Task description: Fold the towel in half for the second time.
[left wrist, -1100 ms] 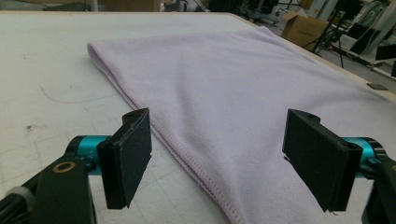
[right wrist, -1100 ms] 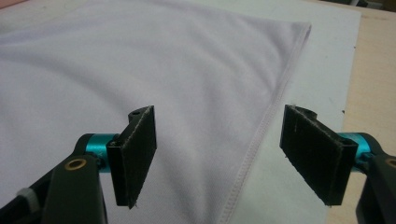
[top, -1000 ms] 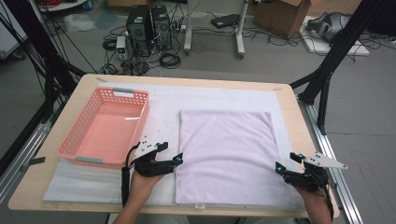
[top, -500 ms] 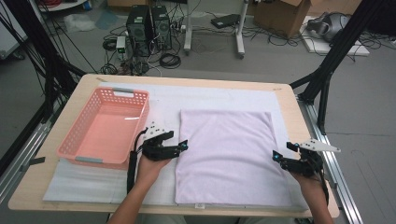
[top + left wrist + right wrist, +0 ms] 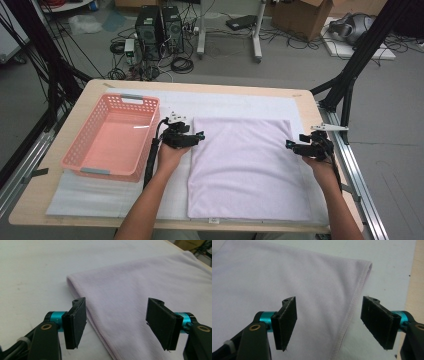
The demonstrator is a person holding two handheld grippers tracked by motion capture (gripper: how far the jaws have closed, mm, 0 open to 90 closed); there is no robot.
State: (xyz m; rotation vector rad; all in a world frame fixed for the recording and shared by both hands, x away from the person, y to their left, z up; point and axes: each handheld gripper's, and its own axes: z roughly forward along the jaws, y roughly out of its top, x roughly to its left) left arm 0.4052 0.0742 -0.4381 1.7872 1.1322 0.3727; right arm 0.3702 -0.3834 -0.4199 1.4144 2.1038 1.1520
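A light wooden table [image 5: 95, 87] carries a white padded mat [image 5: 235, 102], and on the mat lies a pale lilac folded cloth [image 5: 245, 165]. The cloth is a flat rectangle; its long axis runs from the person's edge of the table toward the far edge, and a small white tag at its near hem shows no writing I can read. To the left stands a pink plastic basket with a grid wall [image 5: 112, 142].

The left gripper [image 5: 199, 136] is at the cloth's left edge near the far corner. Its jaws have just been closing a little but stand wide apart over that hem, pressing nothing. The right gripper [image 5: 290, 144] is at the right edge, jaws also wide and holding nothing.
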